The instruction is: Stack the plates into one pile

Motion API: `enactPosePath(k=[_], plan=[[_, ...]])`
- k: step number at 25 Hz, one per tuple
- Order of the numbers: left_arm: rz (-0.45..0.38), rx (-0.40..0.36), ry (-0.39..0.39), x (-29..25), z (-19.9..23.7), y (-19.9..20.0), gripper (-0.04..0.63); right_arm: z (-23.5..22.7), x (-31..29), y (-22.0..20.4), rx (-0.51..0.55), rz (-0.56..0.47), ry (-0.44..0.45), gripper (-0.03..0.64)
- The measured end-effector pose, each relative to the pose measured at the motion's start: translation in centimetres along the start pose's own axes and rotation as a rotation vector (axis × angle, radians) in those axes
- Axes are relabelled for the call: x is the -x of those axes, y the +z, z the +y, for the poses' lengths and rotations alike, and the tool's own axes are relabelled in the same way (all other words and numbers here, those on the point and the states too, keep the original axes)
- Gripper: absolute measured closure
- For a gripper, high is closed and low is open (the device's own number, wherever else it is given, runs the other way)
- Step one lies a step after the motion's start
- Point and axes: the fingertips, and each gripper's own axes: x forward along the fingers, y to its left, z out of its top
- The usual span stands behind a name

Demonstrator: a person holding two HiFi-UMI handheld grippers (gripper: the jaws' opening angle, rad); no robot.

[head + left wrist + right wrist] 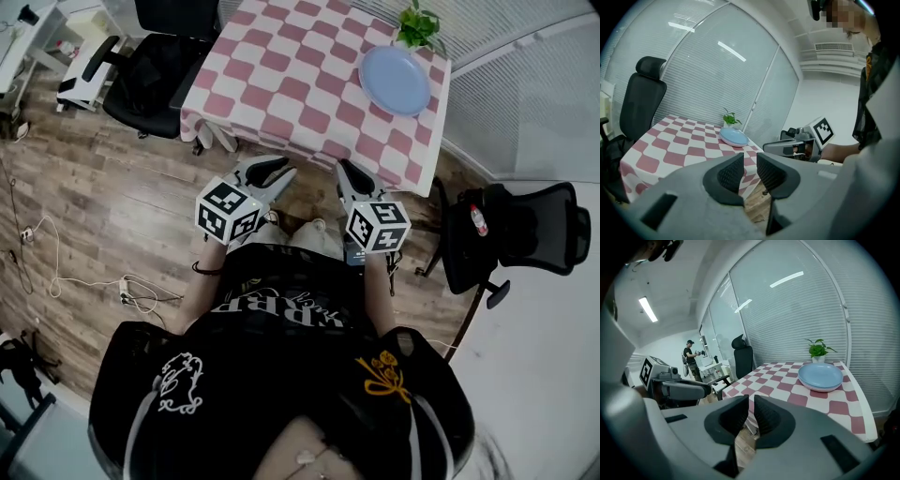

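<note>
A pile of plates [395, 80], light blue on top with a pink rim showing beneath, rests at the far right of the table with the pink-and-white checked cloth [281, 75]. The pile also shows in the left gripper view [733, 137] and the right gripper view [820, 376]. My left gripper [281, 172] and right gripper [348, 172] hang side by side over the wooden floor, short of the table's near edge and well away from the plates. In both gripper views the jaws [750, 161] [751, 404] stand almost together, with nothing between them.
A small potted plant [417, 26] stands just behind the plates. One black office chair [155, 80] sits at the table's left side, another [520, 234] on the right near the wall. Cables [84, 281] lie on the floor at left. A person [690, 357] stands far off.
</note>
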Motion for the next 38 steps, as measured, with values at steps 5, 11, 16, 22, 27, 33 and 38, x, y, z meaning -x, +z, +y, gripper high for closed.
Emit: enactPosePath(k=[5, 11, 16, 22, 27, 33, 38], plan=[[-0.009, -0.019, -0.022, -0.3, -1.6, 0.3, 0.499, 1.2, 1.2, -0.4, 0.025, 0.004, 0.025, 0.58], [0.002, -0.042, -0.043, -1.8, -5.0, 0.3, 0.499, 1.1, 4.2, -1.3, 0.022, -0.011, 0.038, 0.584], [0.019, -0.056, -0.073, -3.5, -9.7, -0.7, 0.499, 0.0, 7.8, -2.4, 0.03, -0.022, 0.041, 0.588], [0.039, -0.072, -0.065, -4.4, -13.9, -2.2, 0.499, -1.3, 11.9, -4.3, 0.029, -0.028, 0.049, 0.589], [0.054, -0.084, -0.059, -4.8, -16.4, -3.5, 0.499, -1.8, 14.2, -5.5, 0.021, -0.044, 0.056, 0.589], [0.062, -0.103, -0.055, -4.9, -18.6, -4.4, 0.499, -2.0, 16.2, -6.5, 0.015, -0.06, 0.068, 0.591], [0.066, -0.114, -0.044, -4.5, -19.7, -5.0, 0.499, -2.1, 17.3, -6.9, 0.018, -0.069, 0.07, 0.591]])
